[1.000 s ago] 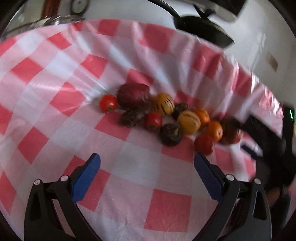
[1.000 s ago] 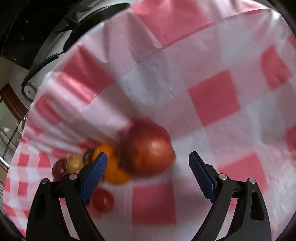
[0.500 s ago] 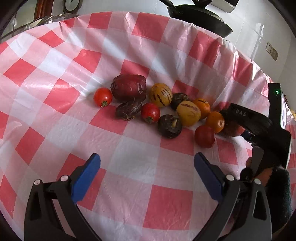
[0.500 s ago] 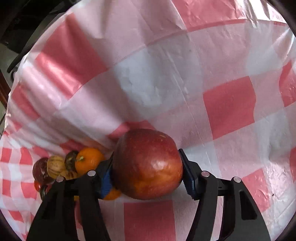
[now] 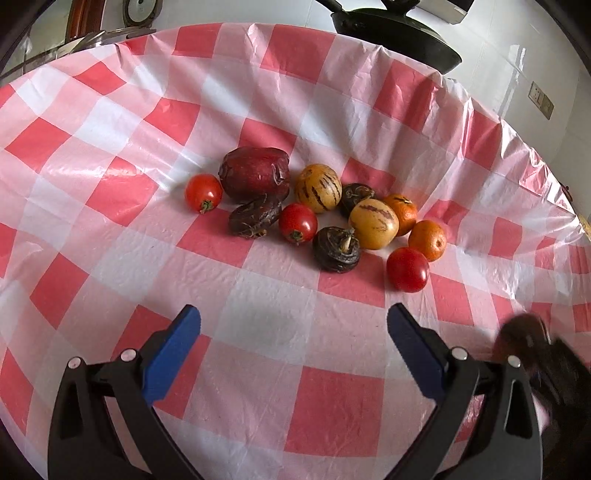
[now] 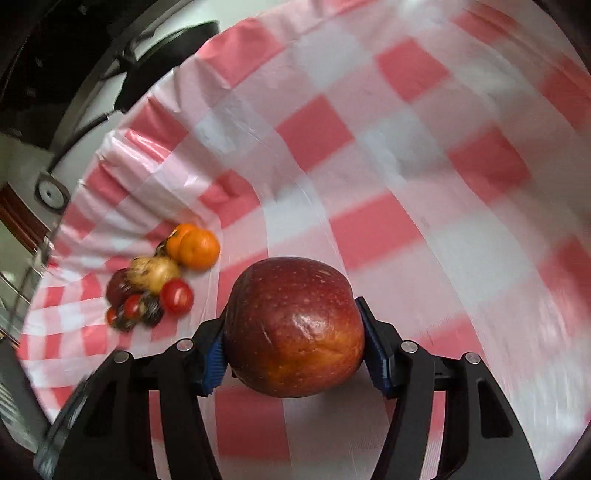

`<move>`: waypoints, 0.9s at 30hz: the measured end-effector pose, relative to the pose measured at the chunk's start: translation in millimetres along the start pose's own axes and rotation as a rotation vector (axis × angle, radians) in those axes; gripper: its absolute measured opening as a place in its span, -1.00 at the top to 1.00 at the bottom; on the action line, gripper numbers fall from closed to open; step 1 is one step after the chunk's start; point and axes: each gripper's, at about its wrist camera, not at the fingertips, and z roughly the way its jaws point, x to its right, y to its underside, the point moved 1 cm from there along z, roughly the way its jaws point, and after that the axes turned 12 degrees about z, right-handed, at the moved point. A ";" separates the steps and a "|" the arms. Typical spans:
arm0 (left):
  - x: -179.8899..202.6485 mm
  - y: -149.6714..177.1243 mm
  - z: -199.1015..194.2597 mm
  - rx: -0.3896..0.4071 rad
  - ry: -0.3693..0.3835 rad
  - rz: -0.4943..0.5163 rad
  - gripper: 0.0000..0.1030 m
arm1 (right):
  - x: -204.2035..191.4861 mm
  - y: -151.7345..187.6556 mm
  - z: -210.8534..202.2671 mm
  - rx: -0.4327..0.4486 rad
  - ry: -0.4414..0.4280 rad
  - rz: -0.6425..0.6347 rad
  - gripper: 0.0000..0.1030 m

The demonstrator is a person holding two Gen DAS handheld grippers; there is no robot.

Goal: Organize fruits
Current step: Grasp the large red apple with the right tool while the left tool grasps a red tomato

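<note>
A big red apple [image 6: 295, 328] sits between the blue pads of my right gripper [image 6: 295, 354], which is shut on it above the checked cloth. The same apple [image 5: 519, 334] shows blurred at the lower right of the left wrist view. My left gripper [image 5: 293, 341] hangs open over bare cloth, short of the fruit pile. The pile holds a dark red apple [image 5: 255, 177], three tomatoes [image 5: 297, 222], two striped yellow melons [image 5: 373, 223], two oranges [image 5: 427, 240] and dark wrinkled fruits [image 5: 337, 249]. In the right wrist view the pile [image 6: 162, 277] lies far left.
The red-and-white checked cloth [image 5: 332, 406] covers the whole table and is bunched up along its far edge. A black pan [image 5: 395, 33] stands beyond that edge at the top right. A white wall with a socket [image 5: 541, 101] rises behind.
My right gripper closed on the big red apple and carried it away from the pile, towards the right and nearer. The left gripper stayed where it was.
</note>
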 end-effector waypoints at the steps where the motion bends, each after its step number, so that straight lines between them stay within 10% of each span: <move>1: 0.4 0.4 -0.5 0.001 0.000 0.002 -0.97 | 2.1 -0.4 -8.2 0.007 -0.004 0.011 -0.17; 20: 86.7 -14.9 29.6 -0.058 -0.091 0.219 -0.91 | 11.4 -4.8 -40.6 0.123 -0.076 0.053 -0.17; 27: 117.3 -31.8 61.0 -0.103 -0.099 0.316 0.20 | 20.7 -9.8 -36.1 0.095 -0.089 0.110 -0.18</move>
